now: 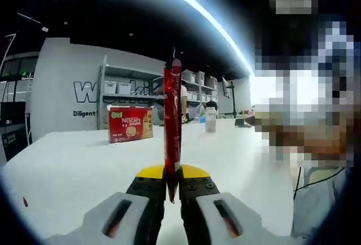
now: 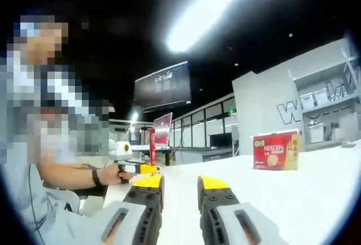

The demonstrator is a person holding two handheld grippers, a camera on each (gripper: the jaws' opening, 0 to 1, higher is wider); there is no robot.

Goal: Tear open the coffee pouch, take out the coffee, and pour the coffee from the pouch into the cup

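Note:
A slim red coffee stick pouch (image 1: 172, 121) stands upright, pinched at its lower end by my left gripper (image 1: 172, 184), which is shut on it. In the right gripper view the same pouch (image 2: 152, 146) and the left gripper (image 2: 135, 169), held in a person's hand (image 2: 110, 173), appear at the left. My right gripper (image 2: 180, 186) is open, with a wide gap between its yellow-tipped jaws and nothing held. A clear cup-like container (image 1: 211, 119) stands far back on the white table (image 1: 79, 166).
A red Nescafe box (image 1: 131, 123) sits on the table at the back left, also the red box (image 2: 276, 150) in the right gripper view. Shelving with bins lines the far wall. A person stands close beside the table.

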